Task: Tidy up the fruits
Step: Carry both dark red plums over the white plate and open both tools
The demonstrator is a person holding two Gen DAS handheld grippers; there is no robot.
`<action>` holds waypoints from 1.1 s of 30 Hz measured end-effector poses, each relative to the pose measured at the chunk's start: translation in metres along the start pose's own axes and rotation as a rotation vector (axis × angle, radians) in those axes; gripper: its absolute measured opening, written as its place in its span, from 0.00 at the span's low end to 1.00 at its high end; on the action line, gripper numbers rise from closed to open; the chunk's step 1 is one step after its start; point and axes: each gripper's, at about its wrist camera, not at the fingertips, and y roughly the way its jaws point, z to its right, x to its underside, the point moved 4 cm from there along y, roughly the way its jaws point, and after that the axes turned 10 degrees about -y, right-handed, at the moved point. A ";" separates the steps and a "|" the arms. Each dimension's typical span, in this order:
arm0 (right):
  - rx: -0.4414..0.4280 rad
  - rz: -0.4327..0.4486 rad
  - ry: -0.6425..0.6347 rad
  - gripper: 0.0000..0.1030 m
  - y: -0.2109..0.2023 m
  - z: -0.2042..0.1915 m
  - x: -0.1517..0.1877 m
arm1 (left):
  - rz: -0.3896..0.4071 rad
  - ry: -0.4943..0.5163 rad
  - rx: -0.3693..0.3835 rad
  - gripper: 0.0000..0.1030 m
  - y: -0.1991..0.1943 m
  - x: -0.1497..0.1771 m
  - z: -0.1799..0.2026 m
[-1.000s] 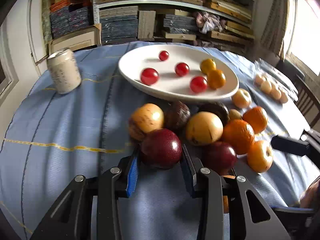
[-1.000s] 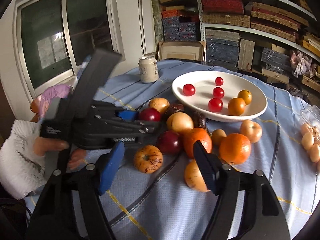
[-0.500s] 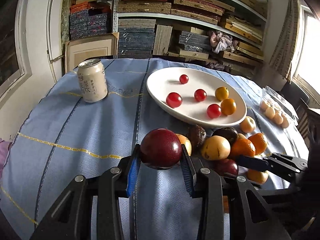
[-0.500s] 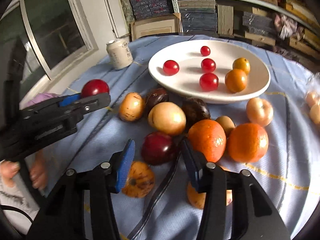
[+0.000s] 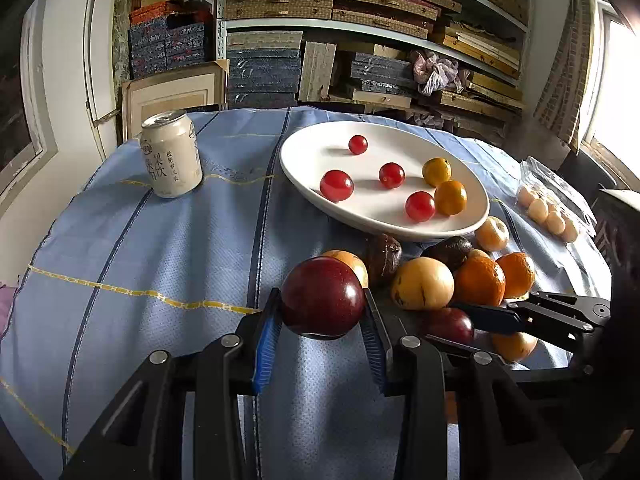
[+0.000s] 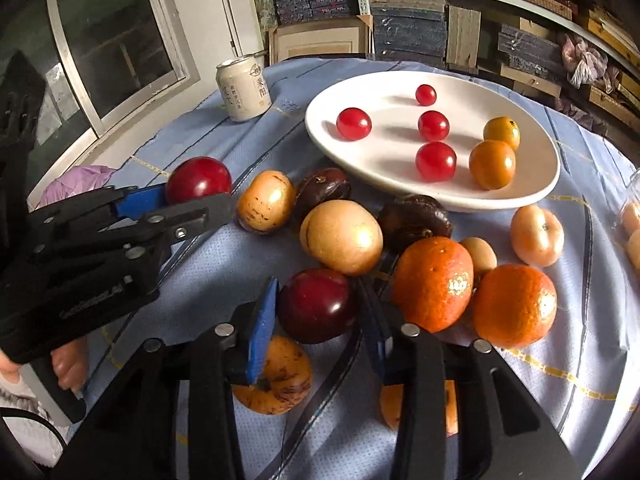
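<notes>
Left hand-held gripper (image 5: 322, 338) clamped a dark-red round plum (image 5: 322, 297) above the tabletop; right hand-held gripper (image 6: 316, 330) was closing on another glossy plum (image 6: 317, 306) in the pile. Smooth, bruisable, probably slippery: grip mid-girth, lightly.

My left wrist camera sits low over the near edge of the worktop (image 5: 120, 248), looking forward and down along its tongs (image 5: 322, 320), which fill the bottom of the view. It faces the far edge, where the shelves (image 5: 360, 12) rise behind. My right wrist camera rides just as close, tilted down over the fruit pile, aimed toward the far left corner and the window (image 6: 112, 36). Both views share the white plate (image 5: 472, 216) toward the far edge, the can (image 5: 171, 160) at the far left and the pile between. Each camera catches the other's tongs: the right pair (image 5: 480, 316) enters from the right, the left pair (image 6: 176, 204) from the left.
</notes>
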 end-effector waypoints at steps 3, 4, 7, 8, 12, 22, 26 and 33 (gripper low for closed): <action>-0.016 0.033 -0.004 0.37 -0.011 -0.002 0.003 | 0.005 0.002 0.006 0.37 -0.002 0.000 0.000; -0.018 0.042 -0.007 0.37 -0.014 -0.003 0.004 | 0.007 0.003 0.009 0.37 -0.003 0.000 0.000; -0.020 0.087 0.006 0.37 -0.033 0.000 0.005 | 0.011 0.012 0.012 0.38 -0.003 0.001 0.003; -0.013 0.110 0.012 0.37 -0.042 0.004 0.003 | 0.010 0.014 0.012 0.38 -0.002 0.001 0.003; 0.045 0.165 0.027 0.37 -0.068 0.028 -0.010 | 0.004 0.004 0.007 0.38 0.002 -0.006 0.005; 0.114 0.222 0.148 0.37 -0.055 0.111 -0.069 | -0.017 0.077 -0.028 0.38 0.049 -0.066 0.036; 0.103 0.188 0.167 0.37 -0.020 0.127 -0.087 | -0.019 0.080 -0.062 0.38 0.077 -0.095 0.039; 0.105 0.117 0.122 0.37 0.022 0.137 -0.096 | -0.054 0.033 -0.082 0.38 0.126 -0.130 0.027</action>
